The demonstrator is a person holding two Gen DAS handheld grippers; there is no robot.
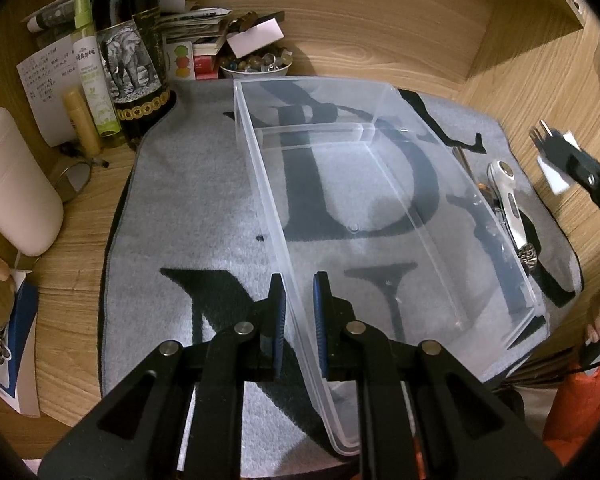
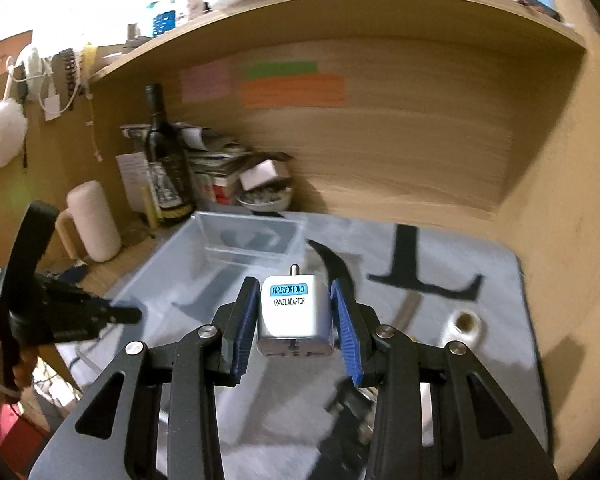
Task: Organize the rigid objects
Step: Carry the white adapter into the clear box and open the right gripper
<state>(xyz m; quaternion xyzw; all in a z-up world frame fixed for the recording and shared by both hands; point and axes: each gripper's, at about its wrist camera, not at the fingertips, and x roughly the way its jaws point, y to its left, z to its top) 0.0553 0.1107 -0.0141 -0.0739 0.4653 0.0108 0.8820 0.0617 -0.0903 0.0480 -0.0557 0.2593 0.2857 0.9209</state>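
Left gripper [image 1: 300, 304]: fingers closed on the near wall of the clear plastic bin [image 1: 380, 184], one finger inside, one outside. The bin rests on the grey mat [image 1: 180, 216] covering the wooden surface [image 1: 80, 240]. Right gripper [image 2: 296, 320]: fingers clamped on a white travel adaptor [image 2: 294, 316] — held in the air above the mat, beside the bin. A wine bottle [image 1: 130, 48] stands at the mat's far corner.
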